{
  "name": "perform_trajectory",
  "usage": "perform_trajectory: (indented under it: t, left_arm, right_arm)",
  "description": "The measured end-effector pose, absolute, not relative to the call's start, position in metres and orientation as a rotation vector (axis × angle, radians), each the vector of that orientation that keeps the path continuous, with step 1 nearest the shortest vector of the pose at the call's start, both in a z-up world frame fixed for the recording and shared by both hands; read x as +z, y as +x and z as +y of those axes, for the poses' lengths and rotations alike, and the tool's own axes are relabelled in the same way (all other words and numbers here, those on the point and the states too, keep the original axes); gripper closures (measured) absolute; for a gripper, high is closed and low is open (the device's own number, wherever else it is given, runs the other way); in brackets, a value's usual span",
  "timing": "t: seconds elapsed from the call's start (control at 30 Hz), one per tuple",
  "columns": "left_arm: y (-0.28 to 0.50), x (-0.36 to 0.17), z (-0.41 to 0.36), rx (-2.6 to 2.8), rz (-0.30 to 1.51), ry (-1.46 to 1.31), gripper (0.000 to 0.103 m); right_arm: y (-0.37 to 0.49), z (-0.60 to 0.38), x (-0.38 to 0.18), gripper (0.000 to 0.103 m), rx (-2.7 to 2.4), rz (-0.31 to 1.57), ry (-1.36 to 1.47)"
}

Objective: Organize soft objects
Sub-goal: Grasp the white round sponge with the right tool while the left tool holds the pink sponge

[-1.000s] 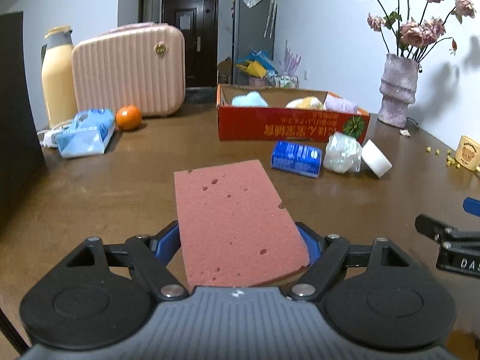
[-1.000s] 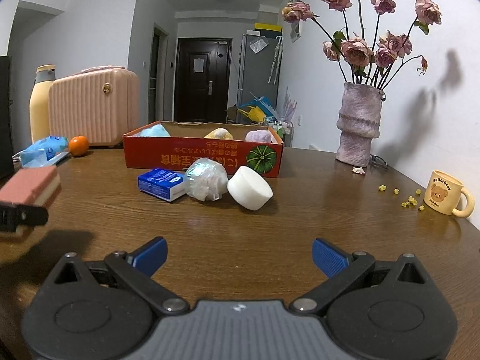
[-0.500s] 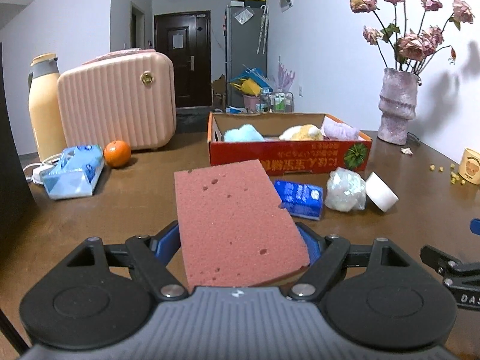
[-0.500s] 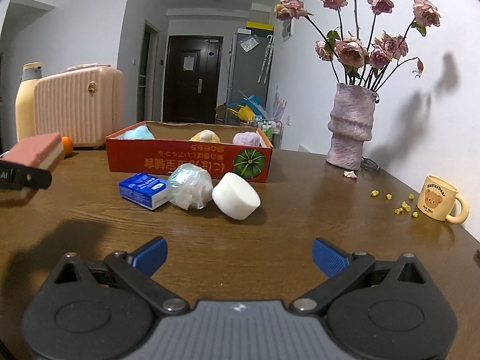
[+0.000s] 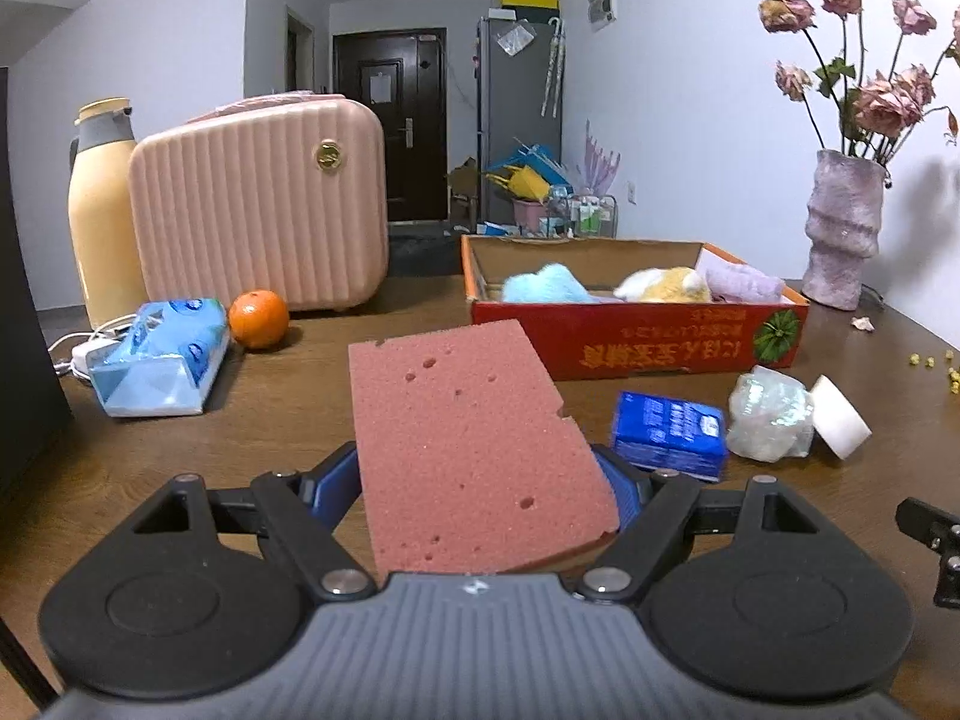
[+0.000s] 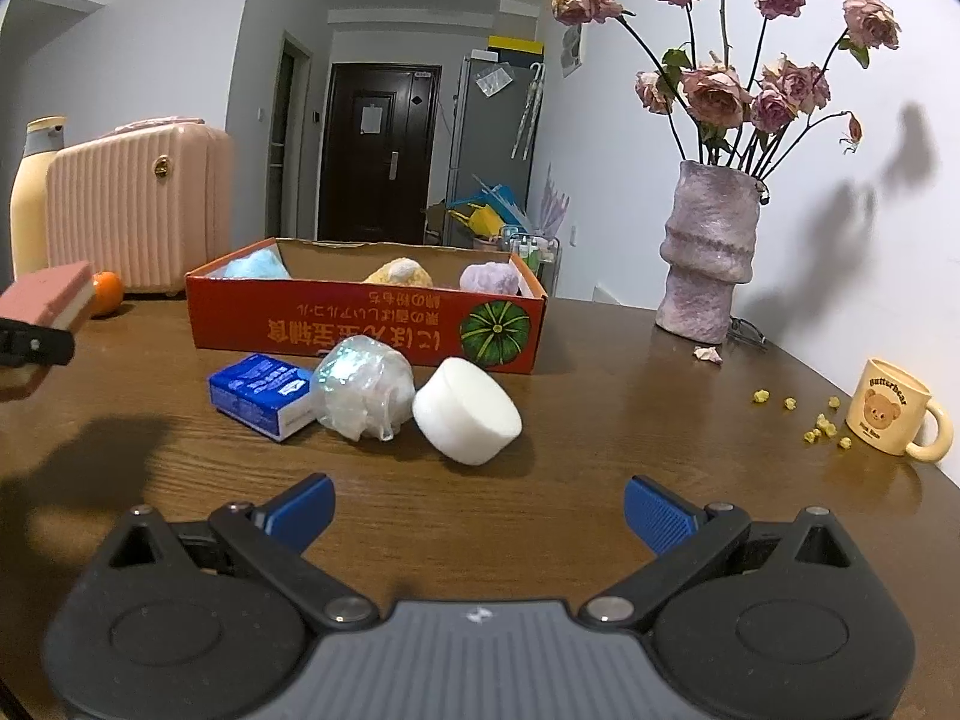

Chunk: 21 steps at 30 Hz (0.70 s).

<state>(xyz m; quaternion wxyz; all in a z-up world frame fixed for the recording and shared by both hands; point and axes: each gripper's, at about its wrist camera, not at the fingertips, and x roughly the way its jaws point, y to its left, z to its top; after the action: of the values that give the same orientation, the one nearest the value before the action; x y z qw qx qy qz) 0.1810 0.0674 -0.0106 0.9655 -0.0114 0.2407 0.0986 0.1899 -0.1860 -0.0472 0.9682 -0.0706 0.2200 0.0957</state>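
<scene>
Jaws of the left gripper [image 5: 480,480] are pinching a pink sponge [image 5: 468,444] by its two long edges, holding it clear above the brown table [image 5: 288,414], while the jaws of the right gripper [image 6: 477,510] are standing spread wide with nothing between them. Only the top face of the sponge is showing in the left wrist view, its near end hiding behind the gripper body and its far corner covering part of the red cardboard box [image 5: 660,342]; from the right wrist view it is appearing at the left edge as a pink slab with a pale layer underneath, partly cut off by the frame. That top face is looking coarse and porous, dotted with small holes and with a nick in its right edge. Inside the box, a light blue soft thing [image 5: 546,285], a yellow and white plush [image 5: 666,287] and a lilac cloth [image 5: 741,285] are lying mostly hidden behind the front wall, so their shapes are hard to make out. Just in front of the box, a blue tissue pack [image 6: 261,387], a crumpled clear plastic bundle [image 6: 363,387] and a white round foam block [image 6: 468,411] are sitting close together, the bundle touching both neighbours. Farther left, an orange [image 5: 258,319] is resting beside a pink ribbed case [image 5: 258,210] and a blue wipes pack [image 5: 159,360]. A vase of dried roses [image 6: 711,252] and a bear mug [image 6: 897,414] are standing to the right.
</scene>
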Motion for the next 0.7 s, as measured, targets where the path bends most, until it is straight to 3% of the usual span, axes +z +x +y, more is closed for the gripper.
perform_trajectory:
  t: [0.7]
  left_arm:
    - [0.183,-0.015,0.096,0.241,0.494,-0.033,0.022]
  right_arm:
    - [0.281,-0.189,-0.051,0.000,0.173,0.497,-0.028]
